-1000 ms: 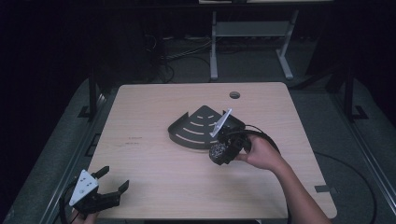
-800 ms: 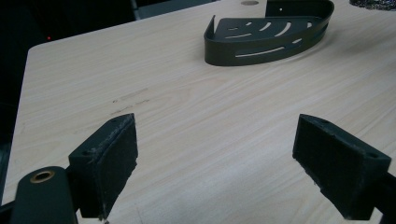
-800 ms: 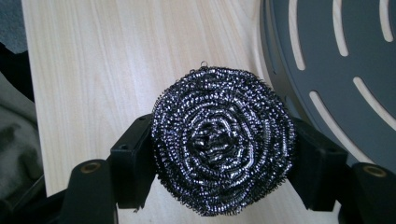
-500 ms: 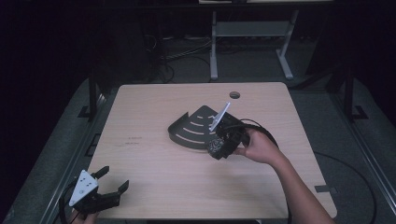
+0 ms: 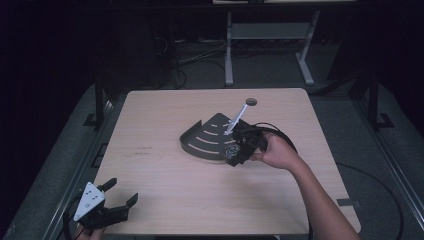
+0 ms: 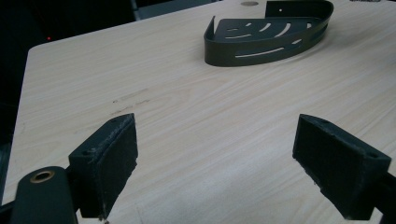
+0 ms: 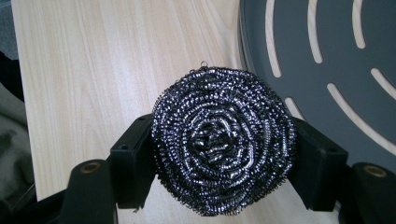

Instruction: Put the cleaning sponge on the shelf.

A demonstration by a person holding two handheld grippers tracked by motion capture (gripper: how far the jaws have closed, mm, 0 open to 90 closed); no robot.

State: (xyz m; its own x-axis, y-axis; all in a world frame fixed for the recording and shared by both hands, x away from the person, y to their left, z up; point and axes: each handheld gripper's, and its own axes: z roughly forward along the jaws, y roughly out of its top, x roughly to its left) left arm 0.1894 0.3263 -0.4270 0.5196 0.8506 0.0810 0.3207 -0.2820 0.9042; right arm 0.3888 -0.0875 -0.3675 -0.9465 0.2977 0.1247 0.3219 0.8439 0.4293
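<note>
A pale wooden table (image 5: 165, 165) sits in a dark room. Just right of the right gripper (image 7: 224, 154), whose 2 jaws clamp a steel scourer (image 7: 223, 142), lies the slotted caddy (image 7: 327, 60); carry it over the rim before releasing. The left gripper (image 6: 217, 158) gapes wide, holding nothing.

Round steel-wool scourer (image 7: 223, 142), shiny coiled metal, clamped between jaws, held beside slotted dark corner tray (image 7: 327, 56)
</note>
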